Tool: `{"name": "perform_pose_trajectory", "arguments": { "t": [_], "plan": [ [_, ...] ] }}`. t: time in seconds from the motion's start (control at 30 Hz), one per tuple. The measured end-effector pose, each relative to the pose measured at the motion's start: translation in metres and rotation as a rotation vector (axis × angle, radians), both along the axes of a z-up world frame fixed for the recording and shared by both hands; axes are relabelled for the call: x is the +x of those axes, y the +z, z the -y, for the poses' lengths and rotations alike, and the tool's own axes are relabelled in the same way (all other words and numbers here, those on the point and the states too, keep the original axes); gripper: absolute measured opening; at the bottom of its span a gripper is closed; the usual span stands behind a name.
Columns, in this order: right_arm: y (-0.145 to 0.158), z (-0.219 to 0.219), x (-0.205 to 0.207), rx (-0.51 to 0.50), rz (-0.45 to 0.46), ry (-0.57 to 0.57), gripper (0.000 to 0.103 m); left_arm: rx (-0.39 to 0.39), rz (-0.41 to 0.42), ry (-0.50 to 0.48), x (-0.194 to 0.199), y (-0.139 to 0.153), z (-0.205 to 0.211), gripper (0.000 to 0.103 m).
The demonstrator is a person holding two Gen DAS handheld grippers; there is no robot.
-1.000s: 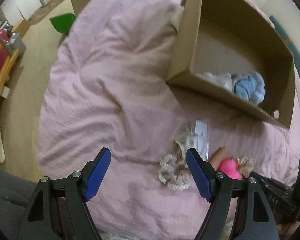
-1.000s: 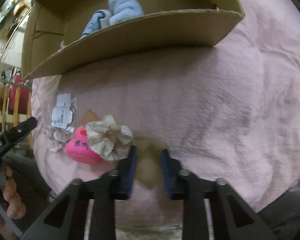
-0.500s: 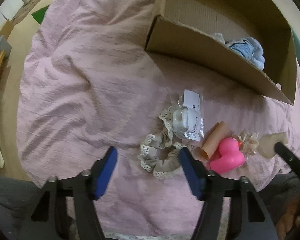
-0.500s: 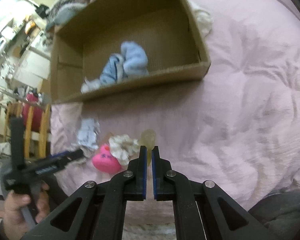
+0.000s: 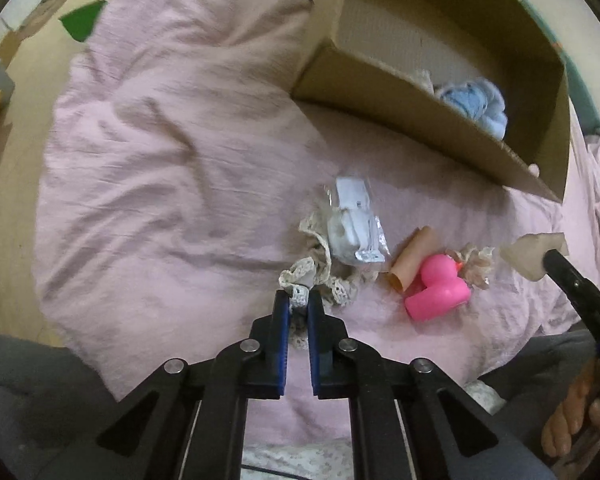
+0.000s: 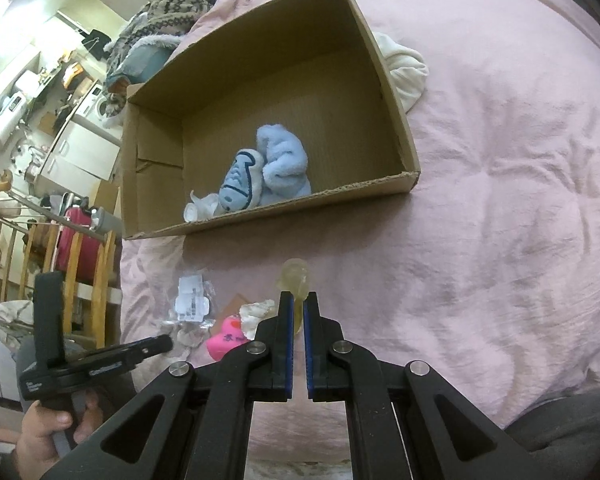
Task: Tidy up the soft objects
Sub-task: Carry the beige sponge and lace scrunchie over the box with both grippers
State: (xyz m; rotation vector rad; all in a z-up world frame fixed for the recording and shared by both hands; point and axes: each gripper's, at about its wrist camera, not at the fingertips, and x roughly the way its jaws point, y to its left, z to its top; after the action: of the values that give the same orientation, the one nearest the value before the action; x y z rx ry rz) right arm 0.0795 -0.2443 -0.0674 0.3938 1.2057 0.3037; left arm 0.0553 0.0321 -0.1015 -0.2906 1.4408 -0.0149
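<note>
My left gripper (image 5: 299,300) is shut on the near end of a cream lace scrunchie (image 5: 320,276) lying on the pink bedspread (image 5: 160,152). My right gripper (image 6: 298,302) is shut on a pale yellowish soft toy (image 6: 296,280), held above the bed; it also shows in the left wrist view (image 5: 534,254). A cardboard box (image 6: 384,186) beyond holds a blue plush (image 6: 276,160). Beside the scrunchie lie a clear packet (image 5: 354,220), a tan tube (image 5: 412,258), a pink rubber duck (image 5: 440,286) and a beige frilly scrunchie (image 5: 476,266).
A white cloth (image 6: 406,68) lies right of the box. A patterned knit pile (image 6: 172,4) sits behind the box. Wooden furniture and a red bag (image 6: 74,236) stand left of the bed, whose near edge is close under both grippers.
My left gripper moved down onto the lace scrunchie and shut on it. My right gripper shut on the yellowish toy and lifted it up and back from the bed.
</note>
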Motion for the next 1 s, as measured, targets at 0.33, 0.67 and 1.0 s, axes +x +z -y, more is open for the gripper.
{"name": "perform_pose_trajectory", "arguments": {
  "t": [0.33,0.67,1.0],
  "plan": [
    [0.007,0.005,-0.007,0.024,0.033,-0.006,0.006,0.046,0.174,0.029,-0.034,0.056,-0.006,0.008],
    [0.037,0.004,-0.012,0.063,0.147,0.01,0.006,0.1,0.345,0.039,-0.009,0.101,-0.012,0.008],
    [0.066,0.004,-0.001,0.052,0.233,0.012,0.006,0.075,0.516,0.026,0.016,0.145,-0.001,0.008]
  ]
}}
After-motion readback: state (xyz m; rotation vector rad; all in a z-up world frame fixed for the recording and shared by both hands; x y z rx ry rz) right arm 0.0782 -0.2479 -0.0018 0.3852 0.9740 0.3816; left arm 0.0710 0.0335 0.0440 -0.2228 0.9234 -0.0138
